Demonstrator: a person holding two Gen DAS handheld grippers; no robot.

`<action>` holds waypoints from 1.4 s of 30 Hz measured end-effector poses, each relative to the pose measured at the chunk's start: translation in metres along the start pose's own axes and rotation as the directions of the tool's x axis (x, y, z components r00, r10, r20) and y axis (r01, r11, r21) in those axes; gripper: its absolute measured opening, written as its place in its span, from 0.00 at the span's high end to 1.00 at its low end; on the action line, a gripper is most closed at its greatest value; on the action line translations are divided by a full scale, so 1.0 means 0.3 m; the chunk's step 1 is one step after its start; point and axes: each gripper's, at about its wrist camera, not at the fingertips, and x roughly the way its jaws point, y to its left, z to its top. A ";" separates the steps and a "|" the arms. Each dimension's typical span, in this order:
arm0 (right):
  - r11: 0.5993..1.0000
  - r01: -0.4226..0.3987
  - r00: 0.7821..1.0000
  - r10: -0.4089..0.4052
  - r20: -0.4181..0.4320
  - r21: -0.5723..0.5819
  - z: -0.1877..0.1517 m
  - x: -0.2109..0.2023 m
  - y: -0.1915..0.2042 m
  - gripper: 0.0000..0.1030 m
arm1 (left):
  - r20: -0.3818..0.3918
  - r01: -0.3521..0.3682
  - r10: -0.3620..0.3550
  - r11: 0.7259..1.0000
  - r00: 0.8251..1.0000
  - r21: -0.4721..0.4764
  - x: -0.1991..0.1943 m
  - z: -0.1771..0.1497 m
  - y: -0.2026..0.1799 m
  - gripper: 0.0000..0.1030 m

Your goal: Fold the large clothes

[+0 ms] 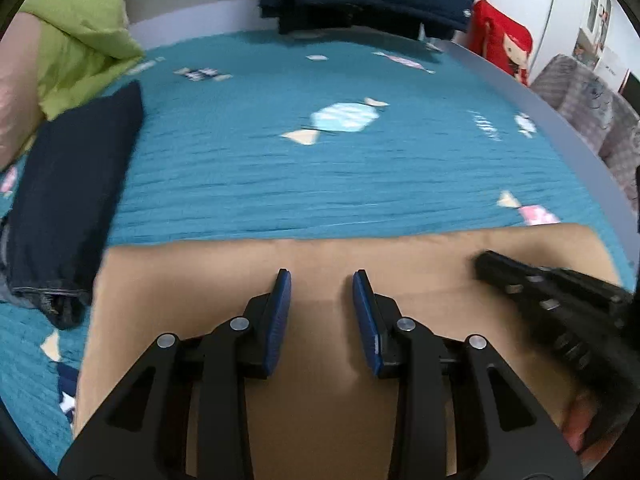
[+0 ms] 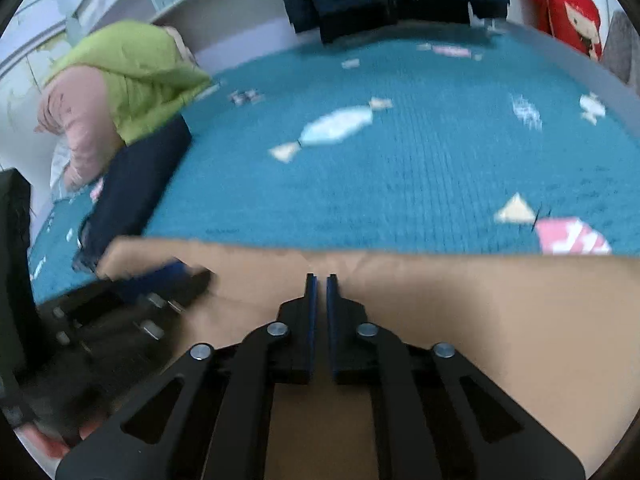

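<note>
Landmark: tan garment (image 1: 320,264), flat on near part of teal bedspread (image 1: 320,176). Left of it, touching its corner: folded dark jeans (image 1: 68,200) (green jacket (image 1: 80,36) beyond them). Over garment's left half: left gripper (image 1: 322,280), jaws apart, empty. Over its far edge, further right: right gripper (image 2: 321,278), jaws nearly together; grip on cloth unclear.

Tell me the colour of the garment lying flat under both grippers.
Plain tan, no pattern: the tan garment shows best in the left wrist view, spread on the teal bedspread.
</note>
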 end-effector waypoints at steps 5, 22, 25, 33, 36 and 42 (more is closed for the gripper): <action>0.979 0.200 0.978 -0.201 0.046 0.037 -0.010 -0.103 -0.192 1.00 | 0.025 -0.066 0.068 0.994 0.997 -0.087 -0.016 -0.015 0.152 0.78; 0.945 0.271 0.957 -0.285 0.055 0.185 -0.054 -0.446 -0.281 0.94 | 0.005 -0.158 0.158 0.986 0.987 -0.062 -0.220 -0.034 0.220 0.92; 0.983 0.113 0.993 -0.116 0.014 0.145 -0.060 -0.423 -0.133 0.94 | 0.007 -0.059 0.059 0.997 0.998 -0.054 -0.246 -0.025 0.122 0.92; 0.999 0.004 0.985 0.002 -0.174 0.038 -0.183 -0.223 0.022 1.00 | -0.147 0.095 -0.089 0.995 0.985 0.035 -0.151 -0.122 -0.067 0.93; 0.985 0.030 0.986 -0.001 -0.170 0.170 -0.208 -0.279 -0.135 1.00 | -0.159 0.086 -0.089 0.996 0.983 -0.030 -0.162 -0.134 0.015 0.94; 0.928 0.286 0.954 -0.254 -0.157 0.237 -0.277 -0.466 -0.408 1.00 | -0.167 -0.160 0.136 0.977 0.976 -0.138 -0.227 -0.195 0.287 0.94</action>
